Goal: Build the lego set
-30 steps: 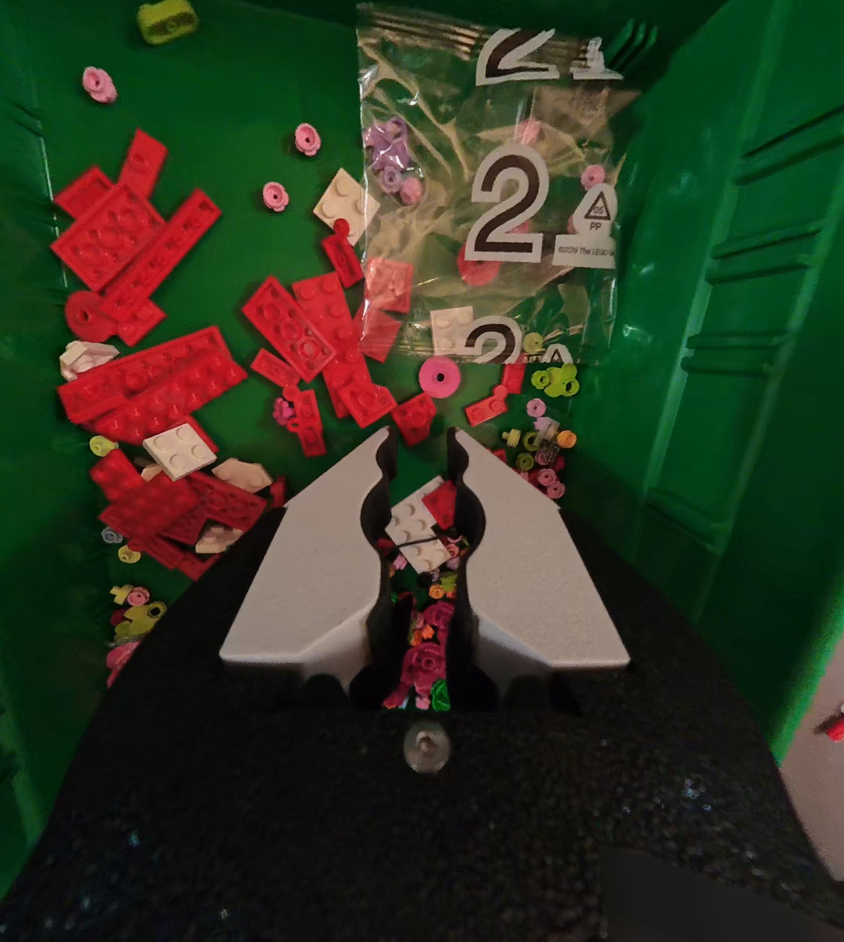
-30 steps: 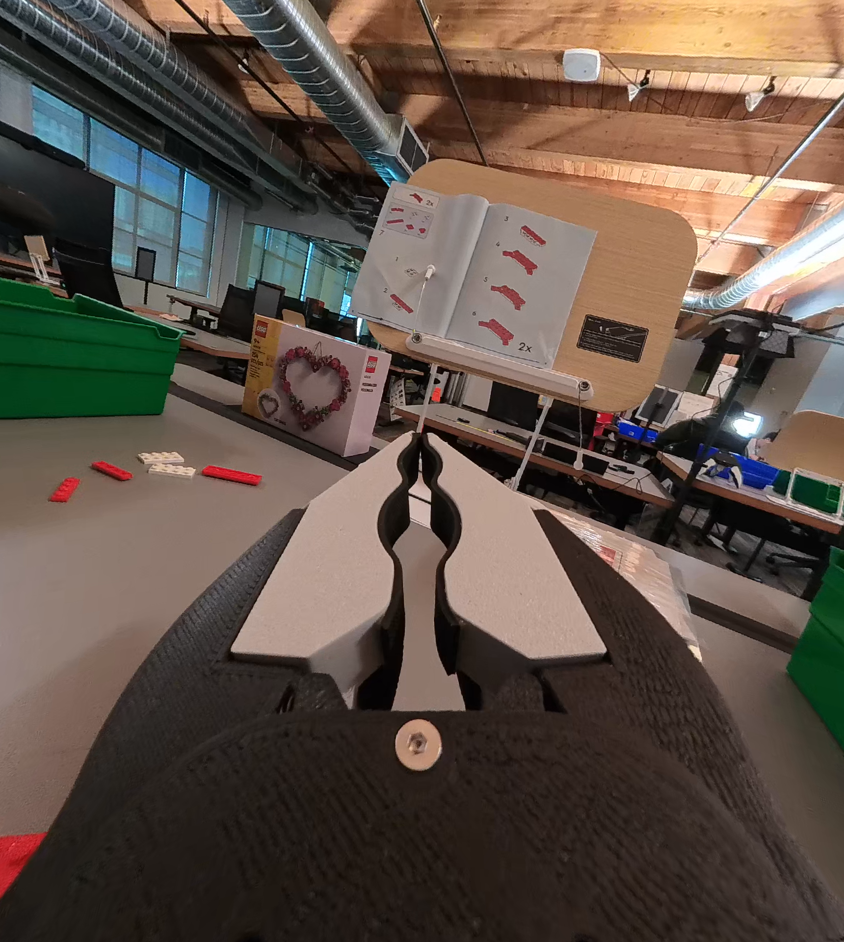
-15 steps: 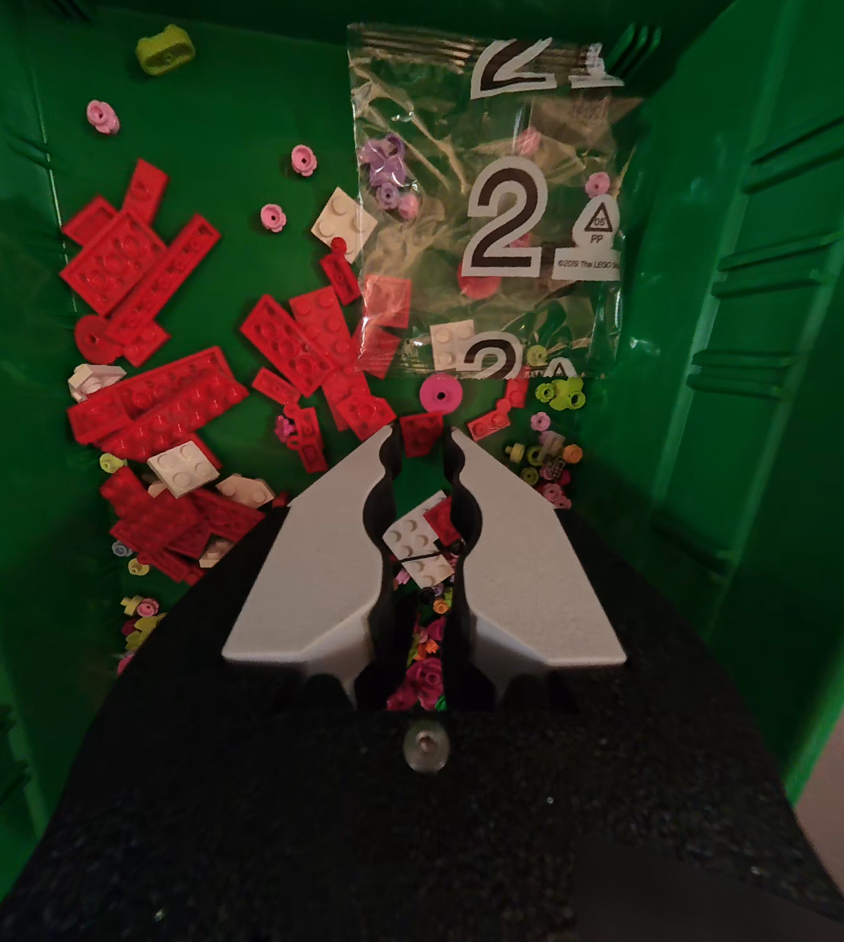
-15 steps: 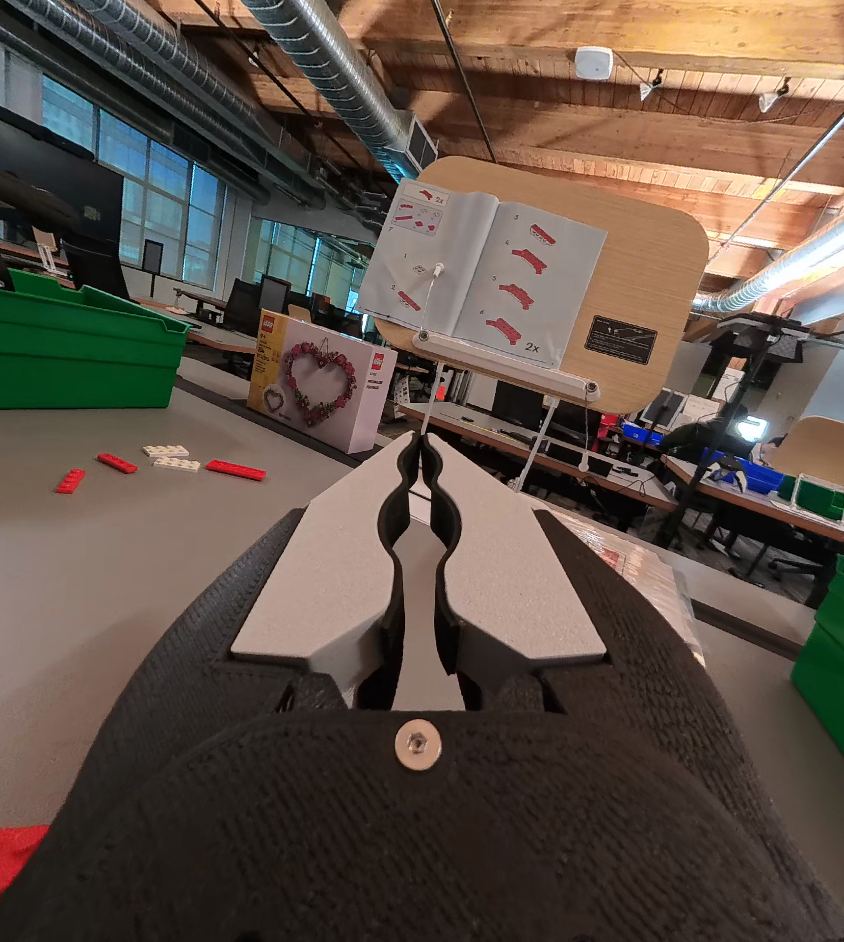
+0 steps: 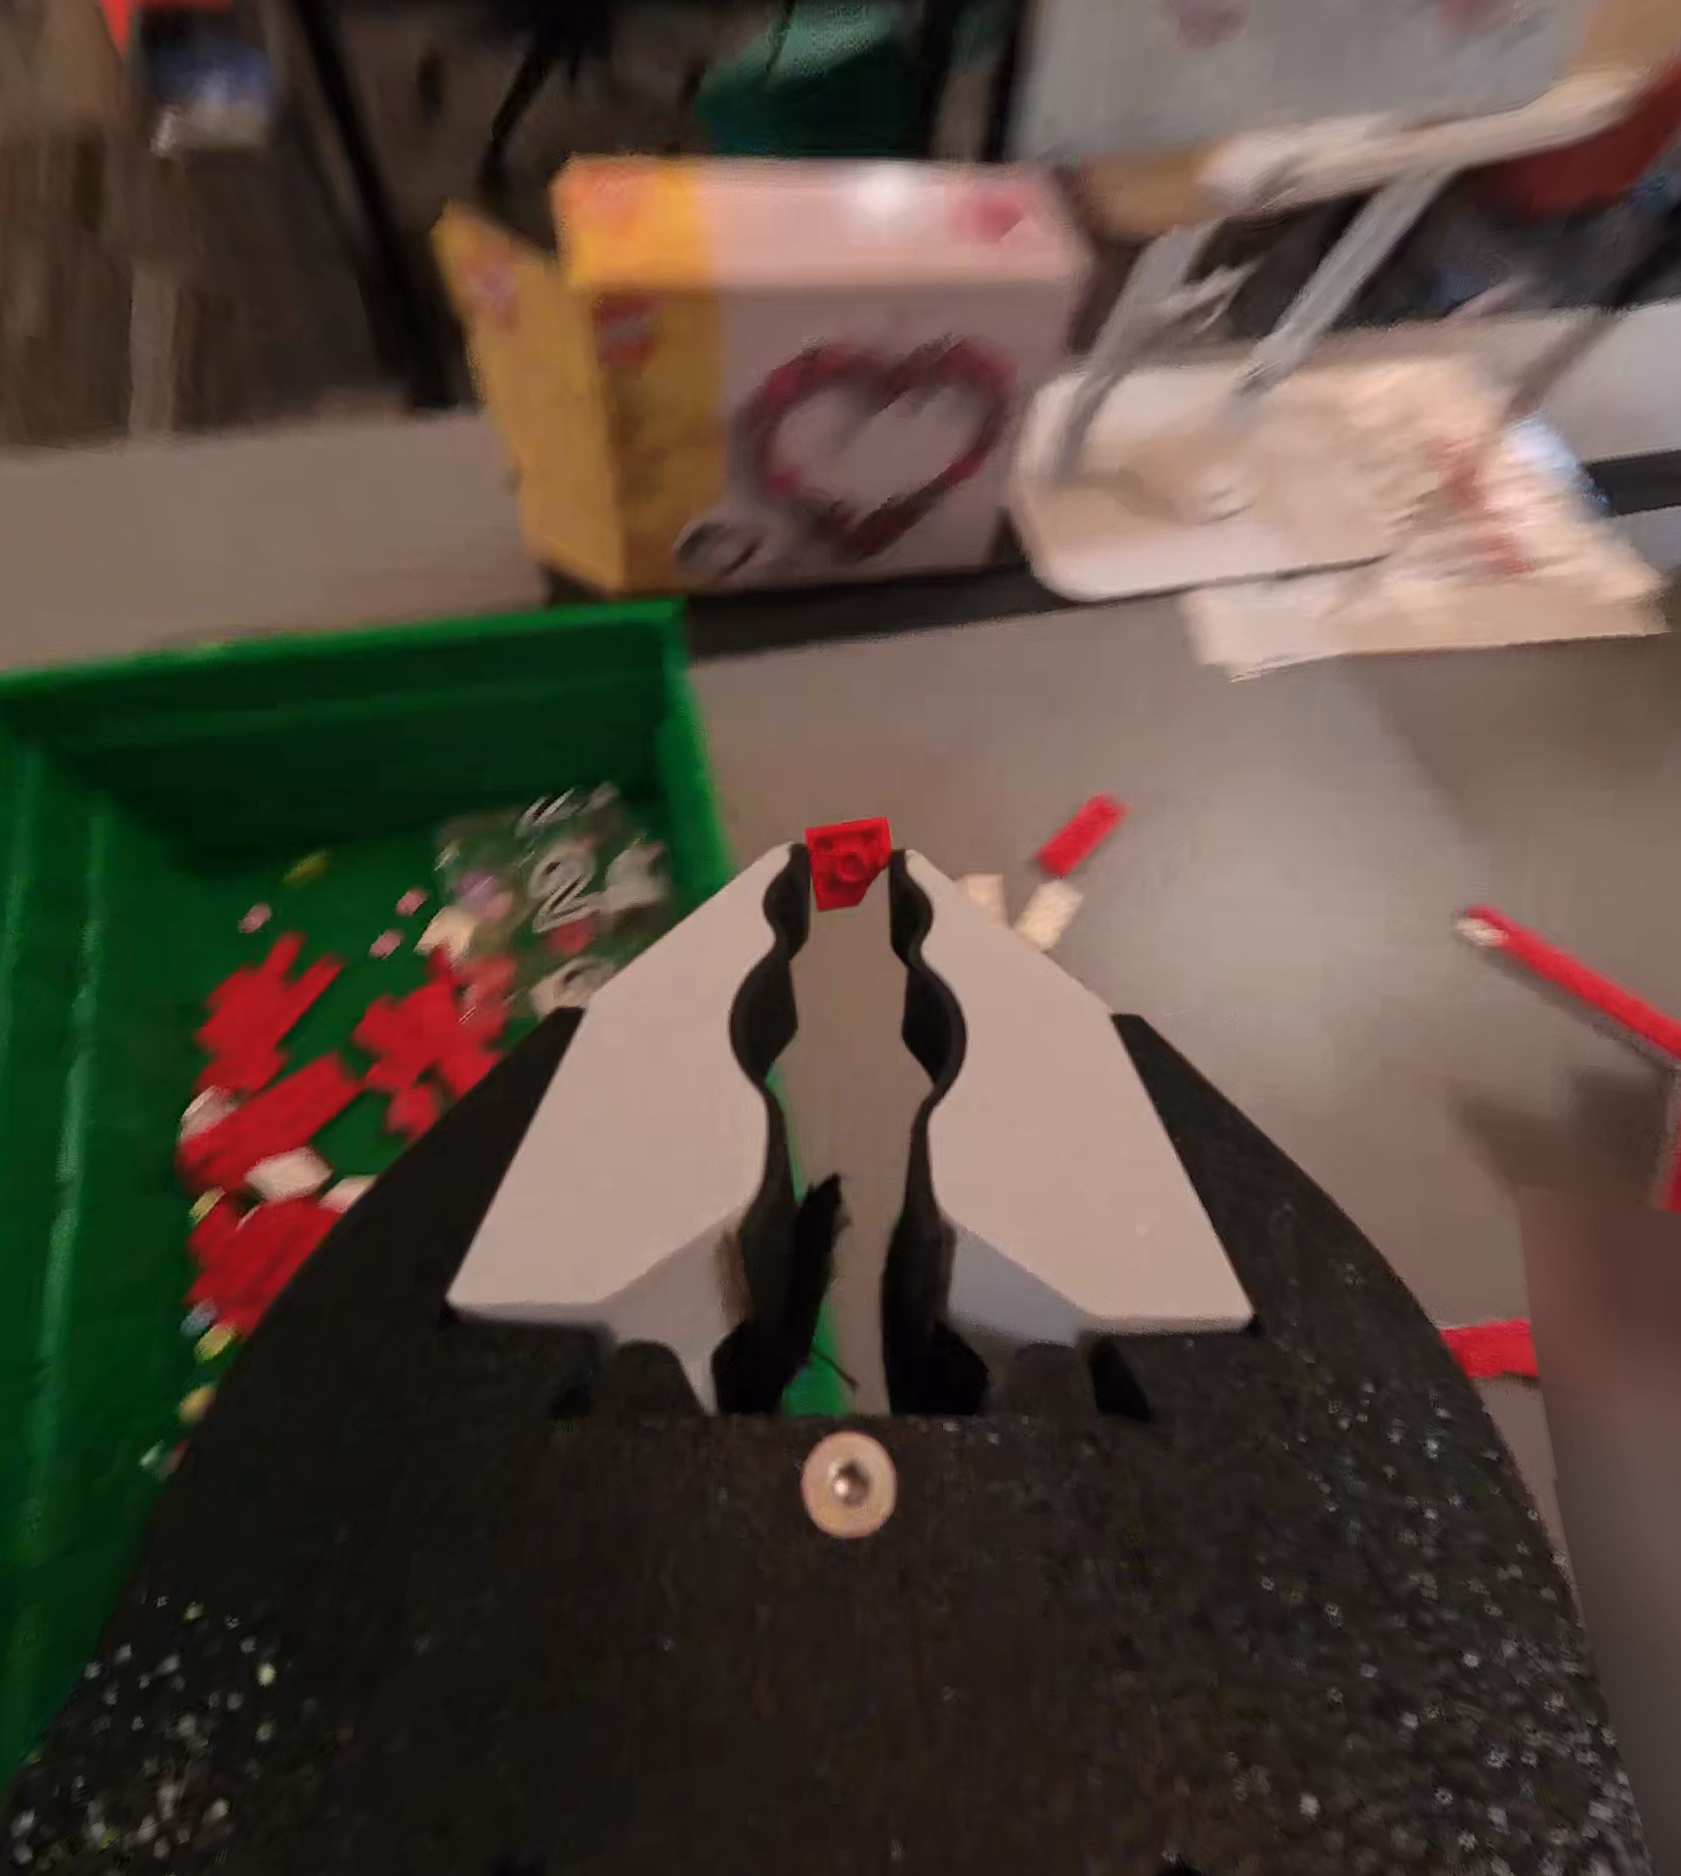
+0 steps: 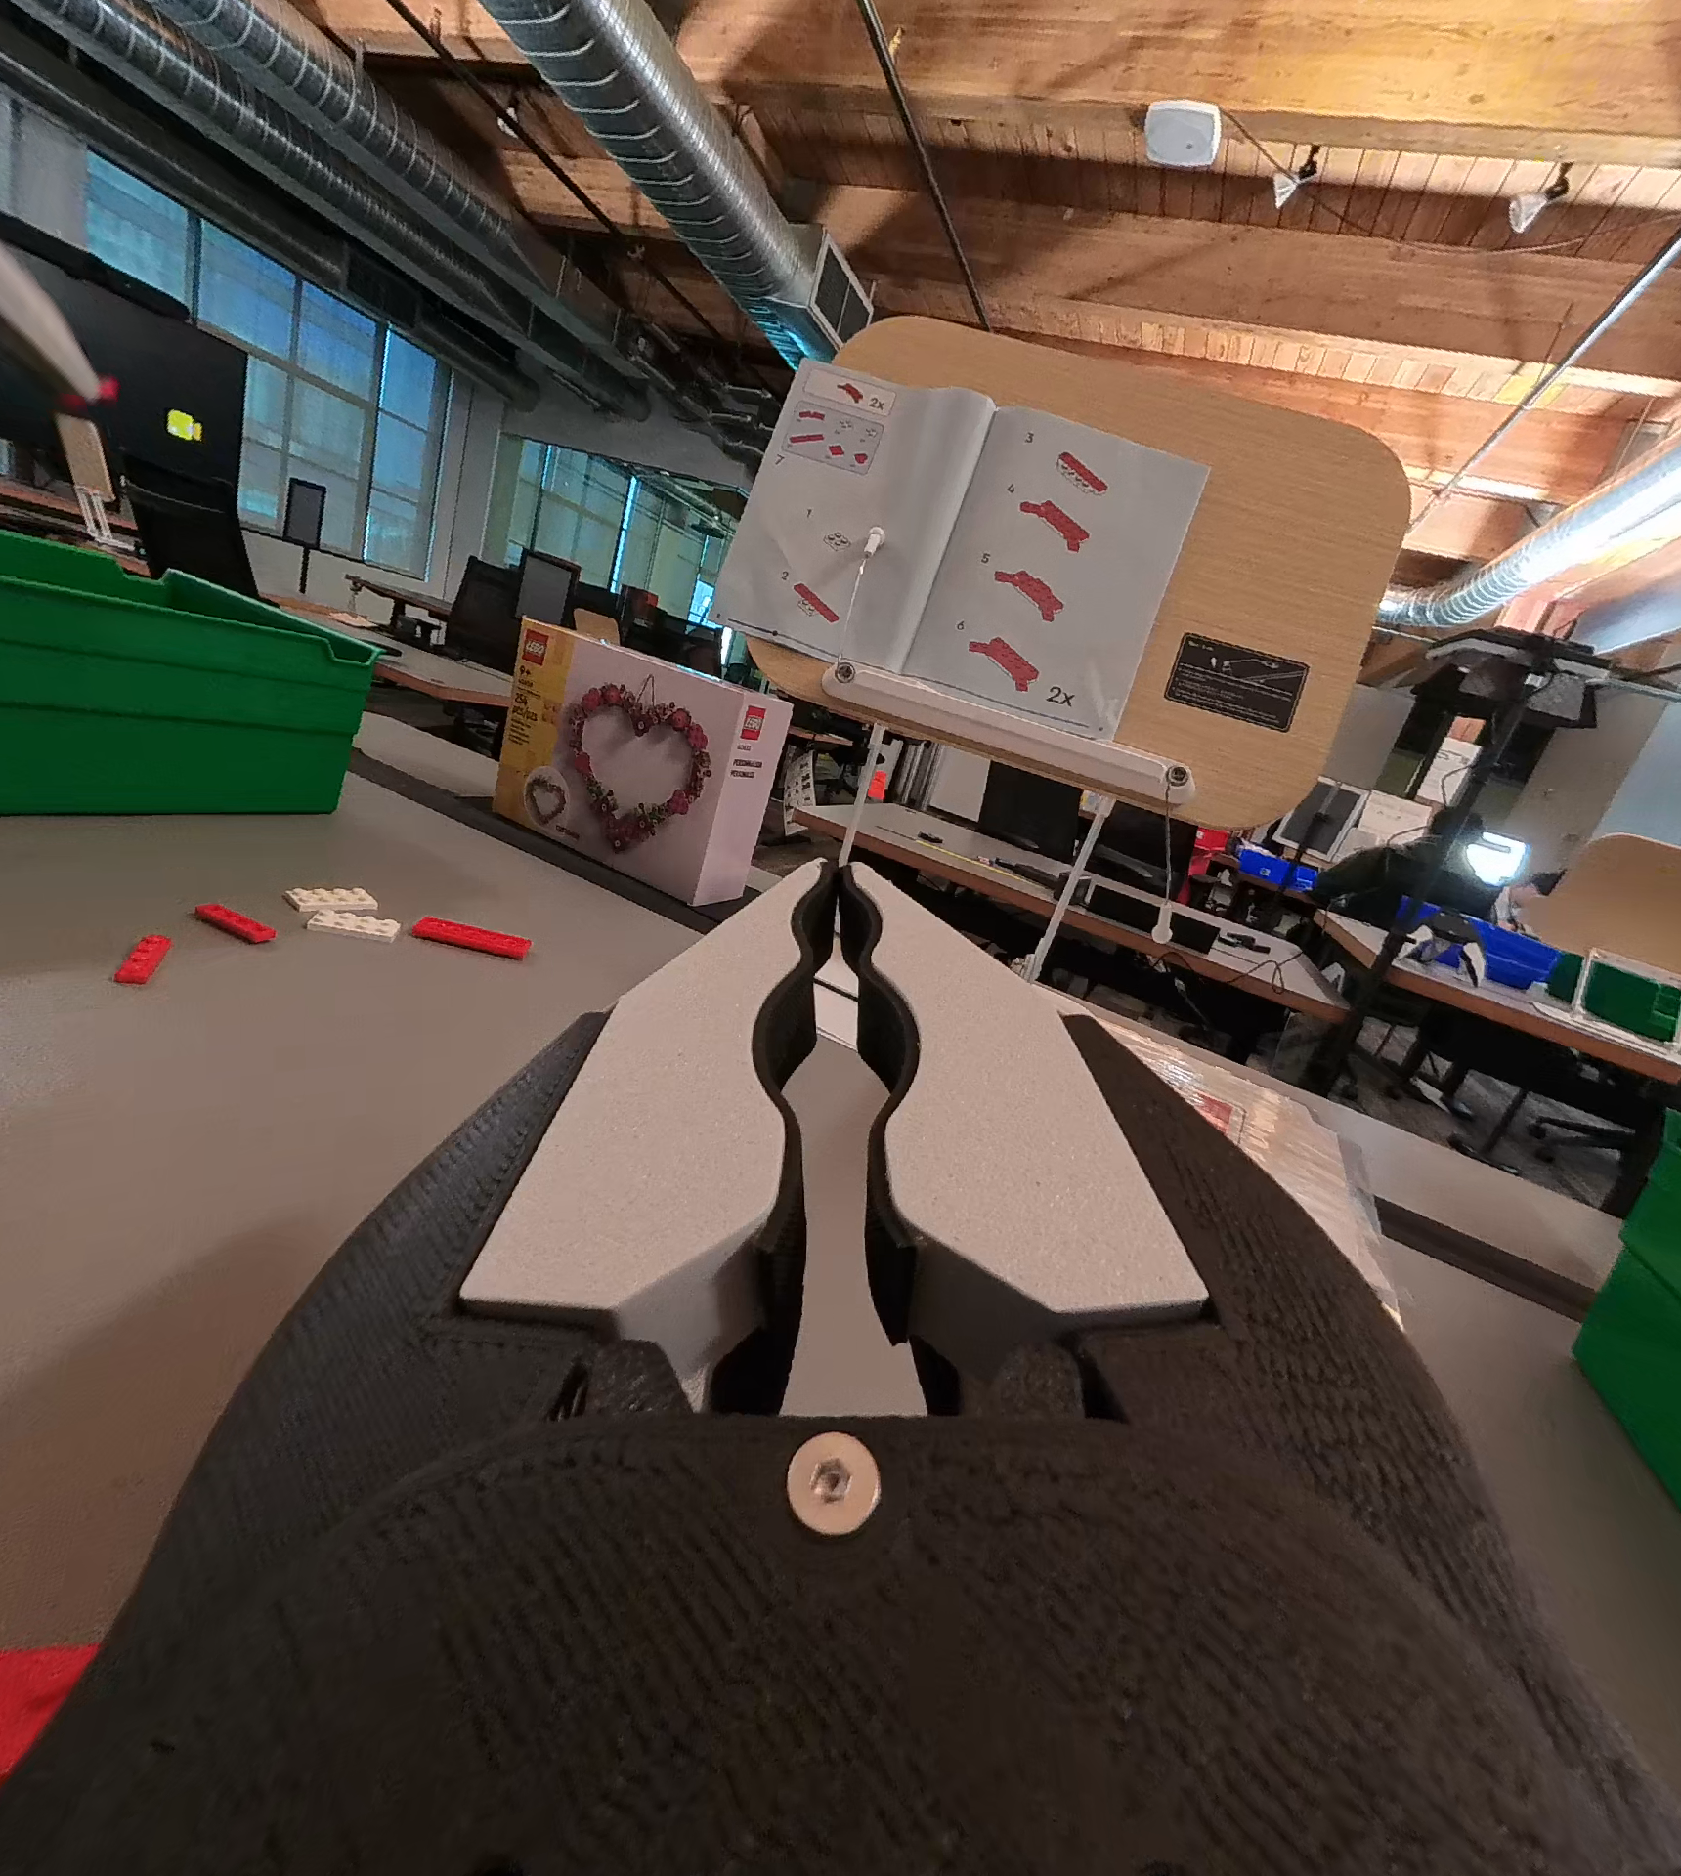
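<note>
Lego brick (image 5: 849, 864), small and red, now sits pinched at the tips of our left gripper (image 5: 847, 878), lifted out of the green bin (image 5: 329, 670) we were reaching into a moment ago. Our right gripper (image 6: 834, 893) stays nearly closed and empty, low over the grey worktop (image 6: 156, 1117). There we count three red plates (image 6: 469, 936) and two white plates (image 6: 330, 897) lying loose near the set's box (image 6: 633, 756).
</note>
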